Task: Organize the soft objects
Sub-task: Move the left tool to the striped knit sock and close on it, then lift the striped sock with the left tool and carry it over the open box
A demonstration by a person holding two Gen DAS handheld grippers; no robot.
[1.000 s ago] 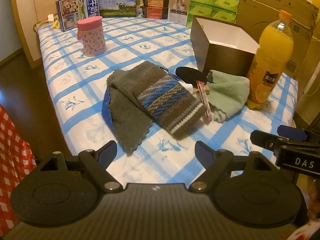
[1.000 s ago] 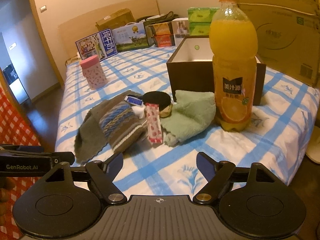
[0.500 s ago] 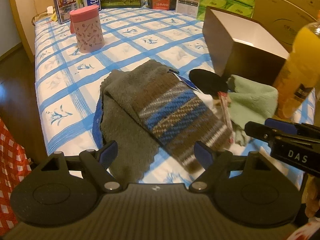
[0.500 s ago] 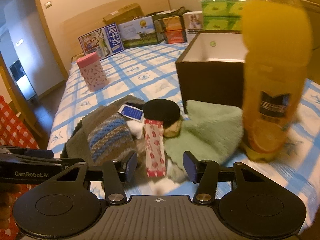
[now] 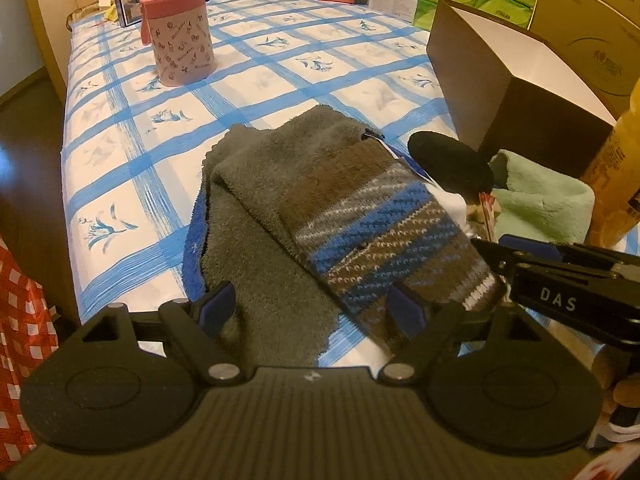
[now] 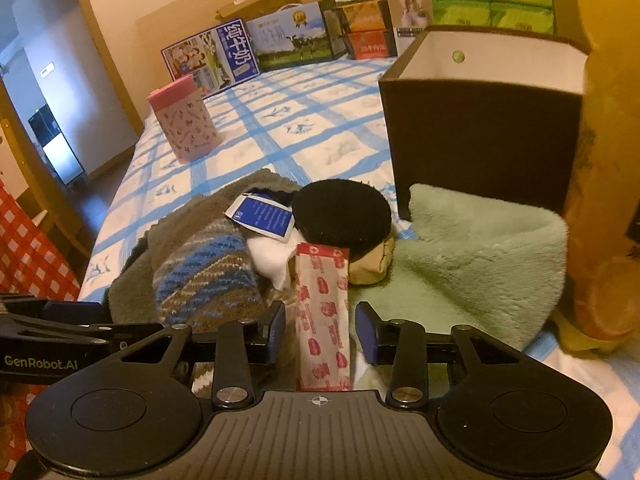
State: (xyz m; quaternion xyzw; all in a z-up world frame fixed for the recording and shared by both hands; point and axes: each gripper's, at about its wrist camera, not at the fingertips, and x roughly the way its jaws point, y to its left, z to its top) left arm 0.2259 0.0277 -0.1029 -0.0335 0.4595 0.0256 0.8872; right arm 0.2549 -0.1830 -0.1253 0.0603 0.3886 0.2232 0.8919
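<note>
The right tongs (image 6: 320, 330) are closing around the light, crinkly red-patterned sachet (image 6: 323, 320), pads not yet touching; mid-length suits. The left tongs (image 5: 310, 308) are hanging spread over the limp grey towel (image 5: 256, 248).

A grey fleece cloth (image 5: 256, 236) lies rumpled near the front edge of the bed, with a blue layer showing under its left side. On top of it I see a striped knit sock (image 5: 384, 232) in brown, blue and white, lying flat and slanting toward the front edge. Just beside it sit a black plush piece (image 6: 342, 210) and a crumpled mint-green fleece cloth (image 6: 480, 256), which lies against the dark box (image 6: 480, 140).
</note>
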